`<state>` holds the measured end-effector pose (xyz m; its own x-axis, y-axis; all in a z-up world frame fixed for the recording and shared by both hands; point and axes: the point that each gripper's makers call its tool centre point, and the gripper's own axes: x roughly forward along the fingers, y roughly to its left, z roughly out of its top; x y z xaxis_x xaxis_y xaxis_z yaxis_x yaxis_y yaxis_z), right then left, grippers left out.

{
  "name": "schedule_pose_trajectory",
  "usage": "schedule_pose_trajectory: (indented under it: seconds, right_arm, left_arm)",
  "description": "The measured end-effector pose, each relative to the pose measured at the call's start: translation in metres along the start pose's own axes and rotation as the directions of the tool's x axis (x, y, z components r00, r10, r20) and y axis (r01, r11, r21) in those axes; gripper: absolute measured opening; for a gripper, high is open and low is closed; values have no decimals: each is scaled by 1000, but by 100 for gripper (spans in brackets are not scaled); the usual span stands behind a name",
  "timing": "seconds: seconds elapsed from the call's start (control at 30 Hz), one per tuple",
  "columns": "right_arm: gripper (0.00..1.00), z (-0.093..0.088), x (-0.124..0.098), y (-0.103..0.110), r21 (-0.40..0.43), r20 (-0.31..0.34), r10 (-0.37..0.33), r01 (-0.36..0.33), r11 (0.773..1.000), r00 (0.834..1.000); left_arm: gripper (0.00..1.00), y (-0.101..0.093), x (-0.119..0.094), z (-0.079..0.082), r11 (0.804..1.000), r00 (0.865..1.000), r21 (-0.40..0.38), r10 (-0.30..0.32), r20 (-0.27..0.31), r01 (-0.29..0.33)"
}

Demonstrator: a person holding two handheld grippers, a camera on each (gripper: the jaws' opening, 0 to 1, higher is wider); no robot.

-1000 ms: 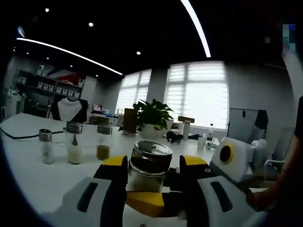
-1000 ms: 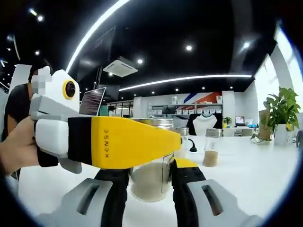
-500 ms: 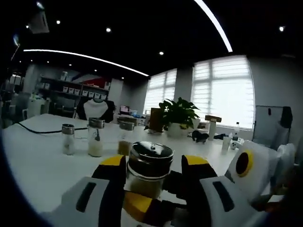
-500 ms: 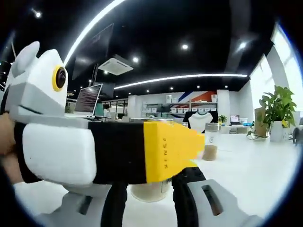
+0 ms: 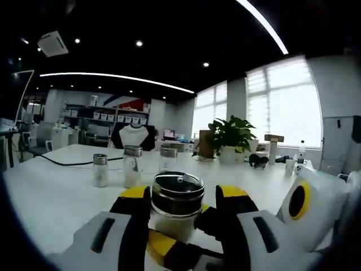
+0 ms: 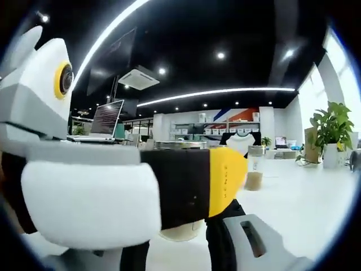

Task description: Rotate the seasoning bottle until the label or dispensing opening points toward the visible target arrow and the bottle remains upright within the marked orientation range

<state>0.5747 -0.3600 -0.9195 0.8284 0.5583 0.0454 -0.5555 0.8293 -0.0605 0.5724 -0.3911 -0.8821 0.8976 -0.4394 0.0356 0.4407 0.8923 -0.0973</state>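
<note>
the left gripper (image 5: 177, 206), clamped on the seasoning bottle (image 5: 177, 204), has swung round mid-turn; the right gripper's (image 6: 186, 226) grip i cannot tell.

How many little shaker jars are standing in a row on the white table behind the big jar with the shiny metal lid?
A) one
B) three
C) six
B: in the left gripper view, three small glass shaker jars stand side by side on the white table, behind the big metal-lidded jar that sits between the left gripper jaws.
</note>
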Motion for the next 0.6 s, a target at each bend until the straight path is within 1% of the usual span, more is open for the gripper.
schedule_pose_trajectory:
  seconds: [0.03,0.13,0.23,0.37,0.47,0.6]
  right_arm:
    - [33,-1,0,0,16,-6,6,-6,1000,1000]
    - [33,-2,1,0,4,-11,12,-12,1000,1000]
    - [33,-1,1,0,7,-7,15,-15,1000,1000]
    - [33,-1,2,1,15,-9,21,-21,1000,1000]
    - [33,-2,1,-1,10,-21,19,-19,1000,1000]
    - [33,0,-4,-5,23,-29,30,-30,999,999]
  left_arm:
    - [50,0,0,-1,1000,1000,-2,-5,-1,5]
    - [47,5,2,0,1000,1000,-18,6,8,-5]
    - [40,9,1,3,1000,1000,-18,19,19,-19]
    - [39,12,1,3,1000,1000,-4,25,12,-25]
    - [39,12,4,2,1000,1000,-5,4,3,-4]
    - [38,8,6,3,999,999,-24,-44,-9,44]
